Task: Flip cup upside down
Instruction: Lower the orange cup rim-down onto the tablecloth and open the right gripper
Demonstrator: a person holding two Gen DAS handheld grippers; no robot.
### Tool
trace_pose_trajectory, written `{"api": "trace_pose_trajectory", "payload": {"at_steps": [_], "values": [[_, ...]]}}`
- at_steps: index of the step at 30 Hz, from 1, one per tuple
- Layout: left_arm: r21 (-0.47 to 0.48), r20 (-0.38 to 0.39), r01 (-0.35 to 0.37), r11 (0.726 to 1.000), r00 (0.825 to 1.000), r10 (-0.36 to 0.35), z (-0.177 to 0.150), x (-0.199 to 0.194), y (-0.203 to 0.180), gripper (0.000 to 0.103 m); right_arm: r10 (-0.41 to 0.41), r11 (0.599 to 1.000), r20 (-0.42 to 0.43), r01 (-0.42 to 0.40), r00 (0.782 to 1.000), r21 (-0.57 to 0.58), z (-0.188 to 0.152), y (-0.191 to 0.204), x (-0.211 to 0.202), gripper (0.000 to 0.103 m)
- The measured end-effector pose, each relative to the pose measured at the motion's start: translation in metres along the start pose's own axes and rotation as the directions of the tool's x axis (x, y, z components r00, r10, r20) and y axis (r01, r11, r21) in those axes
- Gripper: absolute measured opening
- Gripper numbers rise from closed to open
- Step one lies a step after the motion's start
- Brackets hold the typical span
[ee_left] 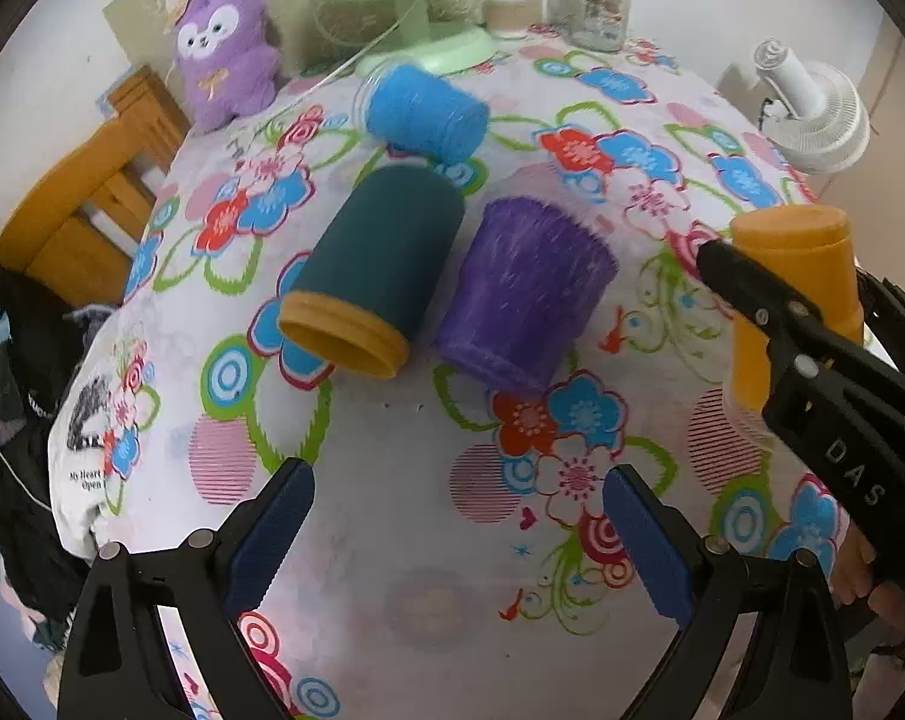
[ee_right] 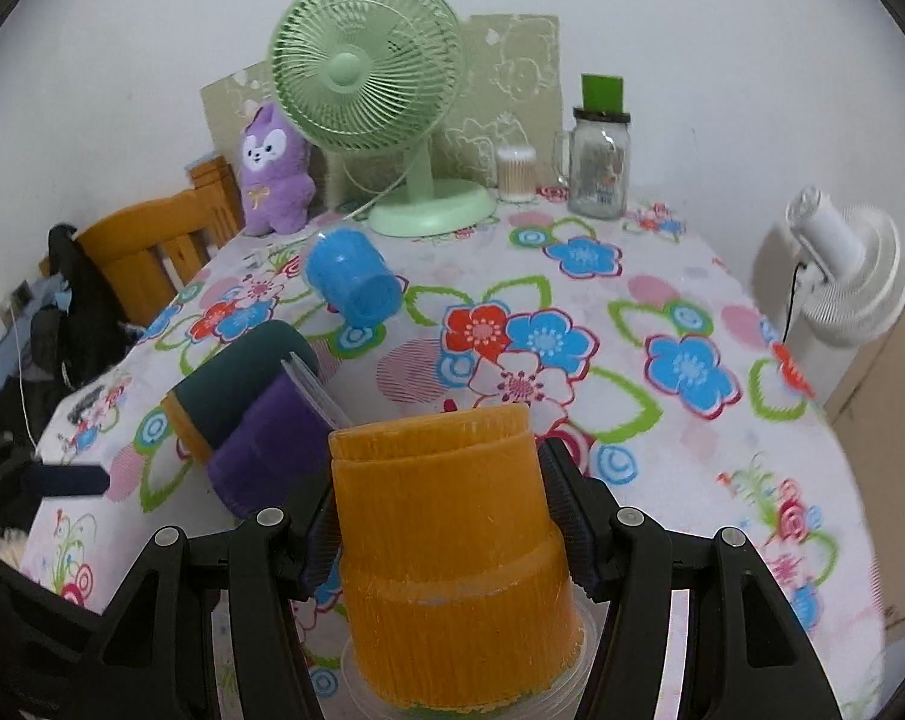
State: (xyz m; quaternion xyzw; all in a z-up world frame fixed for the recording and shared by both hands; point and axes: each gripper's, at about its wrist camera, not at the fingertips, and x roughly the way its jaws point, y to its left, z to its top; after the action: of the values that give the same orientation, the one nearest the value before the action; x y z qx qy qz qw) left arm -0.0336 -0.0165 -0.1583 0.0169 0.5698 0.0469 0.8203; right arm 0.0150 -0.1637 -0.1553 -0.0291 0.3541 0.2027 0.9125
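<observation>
Right claw (ee_right: 446, 516): closed on the orange cup (ee_right: 452, 546), one pad pressed against each flank, gripping it around the middle.
Orange cup: upside down, its closed stepped base on top and its wide rim facing the cloth; from the right wrist view it sits over the clear lip of something at the bottom edge, and I cannot tell whether it touches the worktop (ee_right: 662, 450). From the left wrist view the same orange cup (ee_left: 794, 282) stands at the far right, with the right claw (ee_left: 752, 294) clamped across it.
Left claw (ee_left: 458, 534): spread wide, blue pads well apart, holding nothing, hovering over the flowered cloth near the front edge.
Dark green cup (ee_left: 380, 258): lying on its side, orange rim pointing towards the front left of the worktop (ee_left: 392, 450).
Purple cup (ee_left: 524, 294): also on its side, just beside the dark green cup on its right, between it and the orange cup.
Blue cup (ee_left: 422, 114): tipped on its side farther back, near the base of the green fan (ee_right: 362, 72).
Back of the worktop: a purple plush toy (ee_right: 272, 174) stands left of the fan; a glass jar with a handle (ee_right: 599, 168) and a small tub of cotton buds (ee_right: 515, 171) stand to its right.
Off the worktop: a white fan (ee_right: 842, 276) on the right, a wooden chair (ee_right: 152, 246) on the left.
</observation>
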Motion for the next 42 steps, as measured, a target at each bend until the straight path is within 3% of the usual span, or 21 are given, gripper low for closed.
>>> {"api": "trace_pose_trajectory", "payload": {"at_steps": [7,18,22,27,33,42], "values": [[-0.031,0.0,0.035,0.999,0.999,-0.035,0.0,0.018,0.006,0.098,0.001,1.0,0.047,0.0,0.999,-0.014,-0.004,0.008,0.019,0.063],[-0.029,-0.011,0.068,0.997,0.998,-0.068,0.0,0.033,0.007,0.098,-0.002,1.0,0.031,0.003,1.0,-0.031,-0.016,0.011,0.026,0.066],[-0.005,-0.032,0.072,0.997,0.997,-0.072,-0.001,0.032,0.002,0.098,-0.015,1.0,-0.03,0.015,0.999,0.005,-0.02,0.007,0.024,0.084],[0.001,-0.058,0.079,0.997,0.995,-0.078,-0.003,0.027,0.001,0.098,-0.031,0.999,-0.096,0.033,0.995,0.021,-0.019,0.007,0.016,0.094],[-0.056,-0.018,0.077,0.995,0.997,-0.078,-0.001,0.011,0.008,0.098,0.02,0.995,-0.236,0.005,0.971,0.104,-0.012,-0.002,0.011,0.095],[-0.076,-0.044,0.104,0.992,0.993,-0.108,0.007,-0.02,0.007,0.098,-0.059,0.992,-0.323,0.09,0.944,0.084,0.008,-0.005,-0.021,0.095]]}}
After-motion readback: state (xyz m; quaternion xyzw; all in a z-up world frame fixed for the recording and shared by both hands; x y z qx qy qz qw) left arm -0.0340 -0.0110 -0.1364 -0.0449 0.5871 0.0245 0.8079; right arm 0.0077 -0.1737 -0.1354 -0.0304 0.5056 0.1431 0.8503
